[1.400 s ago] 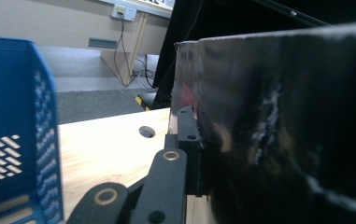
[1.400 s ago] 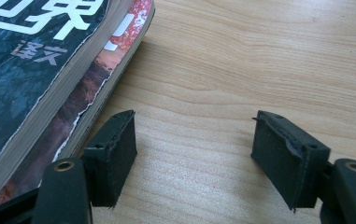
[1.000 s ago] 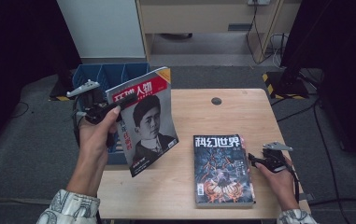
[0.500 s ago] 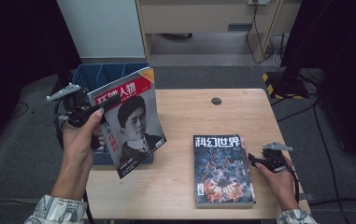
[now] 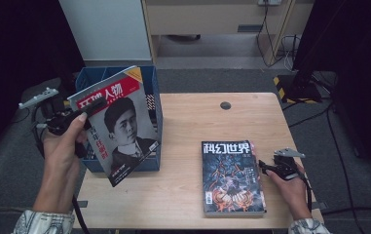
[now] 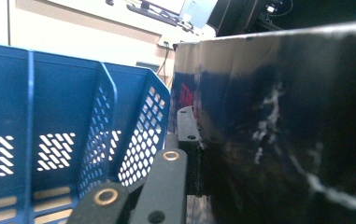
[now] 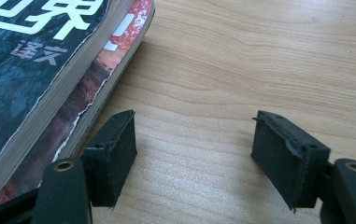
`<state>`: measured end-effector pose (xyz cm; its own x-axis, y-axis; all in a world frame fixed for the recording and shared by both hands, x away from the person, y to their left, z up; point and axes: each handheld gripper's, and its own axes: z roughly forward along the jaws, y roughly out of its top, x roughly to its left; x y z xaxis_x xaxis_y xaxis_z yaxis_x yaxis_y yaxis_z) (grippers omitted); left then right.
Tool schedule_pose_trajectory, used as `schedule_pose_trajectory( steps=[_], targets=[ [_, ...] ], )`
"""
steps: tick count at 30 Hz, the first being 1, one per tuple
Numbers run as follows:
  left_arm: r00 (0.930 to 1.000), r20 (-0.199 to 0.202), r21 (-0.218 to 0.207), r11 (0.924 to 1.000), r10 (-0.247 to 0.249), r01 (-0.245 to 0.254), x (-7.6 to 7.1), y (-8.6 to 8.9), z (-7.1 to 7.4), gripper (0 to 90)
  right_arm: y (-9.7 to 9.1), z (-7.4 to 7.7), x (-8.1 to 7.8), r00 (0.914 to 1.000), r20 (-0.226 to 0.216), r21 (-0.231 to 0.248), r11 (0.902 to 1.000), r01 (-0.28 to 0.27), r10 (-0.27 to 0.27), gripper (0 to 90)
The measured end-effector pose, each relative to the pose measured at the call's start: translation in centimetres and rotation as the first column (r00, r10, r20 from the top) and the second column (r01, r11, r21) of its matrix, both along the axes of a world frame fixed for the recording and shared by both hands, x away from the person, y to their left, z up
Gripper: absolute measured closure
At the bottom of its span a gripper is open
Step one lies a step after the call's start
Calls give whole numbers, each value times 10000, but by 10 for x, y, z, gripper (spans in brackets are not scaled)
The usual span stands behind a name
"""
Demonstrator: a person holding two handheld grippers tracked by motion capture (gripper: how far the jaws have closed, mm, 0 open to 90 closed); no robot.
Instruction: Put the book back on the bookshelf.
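The wooden tabletop is pale and rectangular, with bare grain open across its middle and far half; a small dark round spot sits near the far edge. At the left edge stands a blue plastic file rack, its upright dividers perforated with slanted slots in the left gripper view. Over the rack's front, tilted and lifted off the tabletop, is the portrait magazine, glossy, with a black-and-white face and red title block; its lower corner hangs just past the rack toward the near edge. The left gripper grips this magazine at its left edge, jaws closed on the cover; in the left gripper view the dark glossy cover rises right beside the jaws. Near the right front corner a stack of 2 thick magazines lies flat, top cover dark with white characters, its edges worn. The right gripper rests just beside that stack's right edge, jaws apart over bare wood, holding nothing.
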<state>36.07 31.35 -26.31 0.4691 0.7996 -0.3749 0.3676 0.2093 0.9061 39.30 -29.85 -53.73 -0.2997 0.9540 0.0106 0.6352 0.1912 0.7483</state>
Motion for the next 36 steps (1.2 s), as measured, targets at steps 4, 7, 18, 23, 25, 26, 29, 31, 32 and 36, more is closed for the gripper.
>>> schedule_pose_trajectory(
  steps=[4,7,18,23,25,26,29,31,32,36],
  targets=[
    [9997,4,33,9997,225,-225,-1,10,2,864,0,0,0,10000,3,2,10000,2,-2,305],
    [9992,9,50,9992,396,-396,-1,18,2,864,0,0,0,10000,-6,13,10000,0,0,304],
    [9961,-19,27,9961,880,-880,-2,42,1,864,0,0,0,10000,-16,-23,10000,-24,24,301],
    [9922,-14,57,9922,1247,-1247,-7,59,3,864,0,0,1,10000,-5,-53,10000,-47,47,300],
    [9907,-6,70,9906,1363,-1363,-9,64,4,864,0,0,1,10000,3,-59,10000,-56,56,300],
    [9901,-11,117,9901,1401,-1401,-10,66,4,864,0,0,1,10000,1,-62,10000,-56,56,299],
    [9884,8,196,9882,1519,-1519,-14,73,6,864,0,0,1,10000,-10,-60,10000,-46,45,298],
    [9871,15,141,9870,1604,-1604,-16,79,6,864,0,0,1,10000,-17,-61,10000,-41,41,297],
    [9865,19,111,9865,1635,-1635,-16,81,6,864,0,0,1,10000,-17,-61,10000,-38,38,297],
    [9833,-6,86,9832,1822,-1822,-19,91,6,864,0,0,1,10000,-16,-66,10000,-37,37,297]
  ],
)
